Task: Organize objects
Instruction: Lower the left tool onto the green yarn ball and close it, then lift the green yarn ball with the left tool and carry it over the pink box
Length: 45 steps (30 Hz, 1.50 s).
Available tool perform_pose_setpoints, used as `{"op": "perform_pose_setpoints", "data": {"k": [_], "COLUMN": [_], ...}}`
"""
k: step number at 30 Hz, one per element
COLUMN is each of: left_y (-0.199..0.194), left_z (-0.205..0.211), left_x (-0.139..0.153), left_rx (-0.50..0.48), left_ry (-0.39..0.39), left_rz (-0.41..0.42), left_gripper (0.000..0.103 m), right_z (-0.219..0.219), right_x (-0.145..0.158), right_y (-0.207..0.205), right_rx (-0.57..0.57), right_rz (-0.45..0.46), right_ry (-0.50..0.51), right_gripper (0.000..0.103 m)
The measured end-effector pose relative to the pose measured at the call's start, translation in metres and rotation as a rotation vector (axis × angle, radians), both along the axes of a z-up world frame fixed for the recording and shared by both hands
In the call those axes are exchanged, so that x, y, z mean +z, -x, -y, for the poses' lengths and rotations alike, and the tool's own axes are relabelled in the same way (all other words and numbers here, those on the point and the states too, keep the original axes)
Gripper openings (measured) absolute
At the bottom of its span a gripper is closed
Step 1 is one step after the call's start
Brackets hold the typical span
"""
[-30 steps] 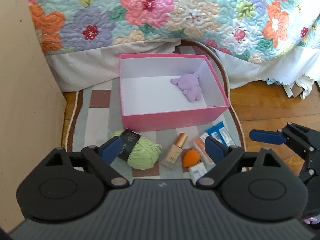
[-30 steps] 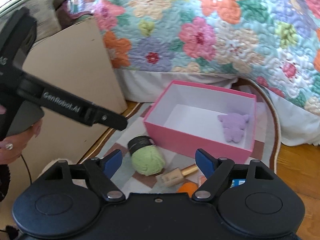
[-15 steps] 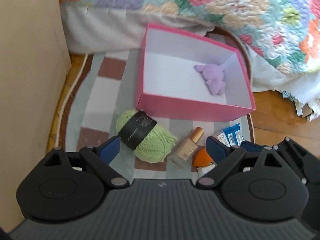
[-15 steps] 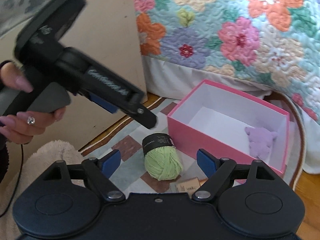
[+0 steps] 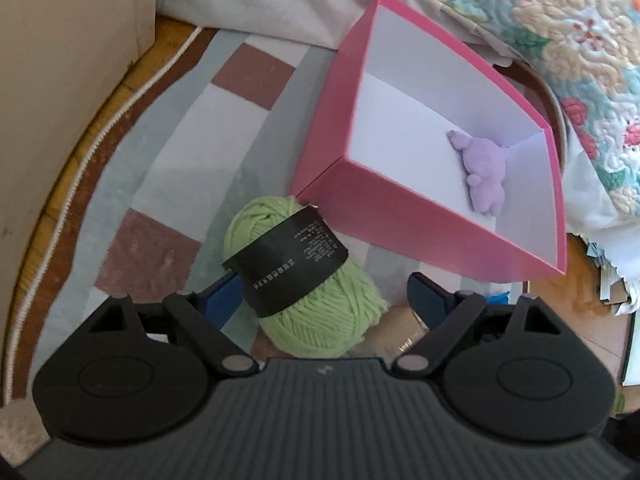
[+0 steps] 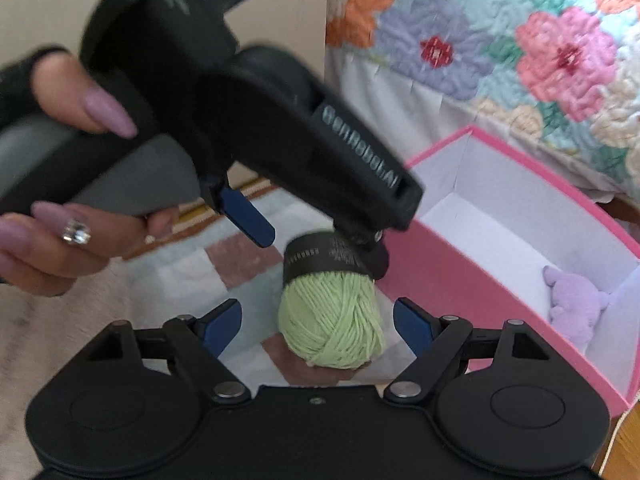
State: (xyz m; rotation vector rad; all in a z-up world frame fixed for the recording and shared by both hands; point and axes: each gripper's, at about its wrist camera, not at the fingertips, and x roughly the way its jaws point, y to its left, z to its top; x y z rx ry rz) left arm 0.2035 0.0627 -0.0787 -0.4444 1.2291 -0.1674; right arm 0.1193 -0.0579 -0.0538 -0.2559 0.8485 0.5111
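Observation:
A green yarn ball [image 5: 316, 280] with a black paper band lies on the rug beside the pink box [image 5: 400, 208]. It also shows in the right wrist view [image 6: 332, 320]. My left gripper [image 5: 324, 300] is open, its fingers on either side of the yarn ball. In the right wrist view the left gripper [image 6: 316, 240] hangs over the yarn. My right gripper [image 6: 318, 324] is open and empty, close in front of the yarn. A purple plush toy [image 5: 484, 172] lies inside the box [image 6: 440, 280], also seen in the right wrist view [image 6: 572, 308].
A beige cardboard panel [image 5: 60, 80] stands at the left. A flowered quilt [image 5: 560, 20] hangs over the bed behind the box. A checked rug [image 5: 160, 168] covers the wooden floor. A foundation bottle [image 5: 400, 332] and a blue packet [image 5: 496, 300] lie near my left gripper's right finger.
My left gripper has moved down and forward until its fingers straddle the yarn ball. My right gripper has moved closer to the yarn and the box.

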Motion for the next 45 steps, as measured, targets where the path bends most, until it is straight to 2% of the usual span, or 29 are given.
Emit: {"op": "perform_pose_setpoints", "data": {"k": [2,12,16,18,24,31,45], "left_y": [0.001,0.000,0.000,0.001,0.005,0.012,0.051], "left_z": [-0.001,-0.010,-0.017,-0.020,-0.023,-0.019,0.014], "left_x": [-0.009,-0.031,-0.037,-0.037,-0.041,-0.039,-0.020], "left_rx": [0.008,0.056,0.076,0.083,0.097,0.080,-0.046], "left_ry": [0.015,0.038,0.042,0.057,0.076,0.075,0.022], "left_rz": [-0.005,0.008,0.001,0.004,0.011,0.020,0.021], "left_gripper": [0.083,0.083,0.073,0.068,0.066,0.062,0.057], "right_z": [-0.001,0.002,0.004,0.003,-0.003,0.003,0.025], "right_x": [-0.012,-0.052,-0.059,-0.059,-0.058,-0.057,-0.037], "right_y": [-0.005,-0.035,-0.042,-0.042,-0.035,-0.029,0.008], "right_rx": [0.002,-0.050,-0.080,-0.096,-0.150,-0.212,-0.272], "right_rz": [-0.011,-0.112,-0.183,-0.205,-0.200,-0.199,-0.272], "right_ry": [0.010,-0.004,-0.063,-0.090,-0.088,-0.132,-0.204], "right_gripper": [0.086,0.086,0.081,0.070,0.060,0.057,0.054]}}
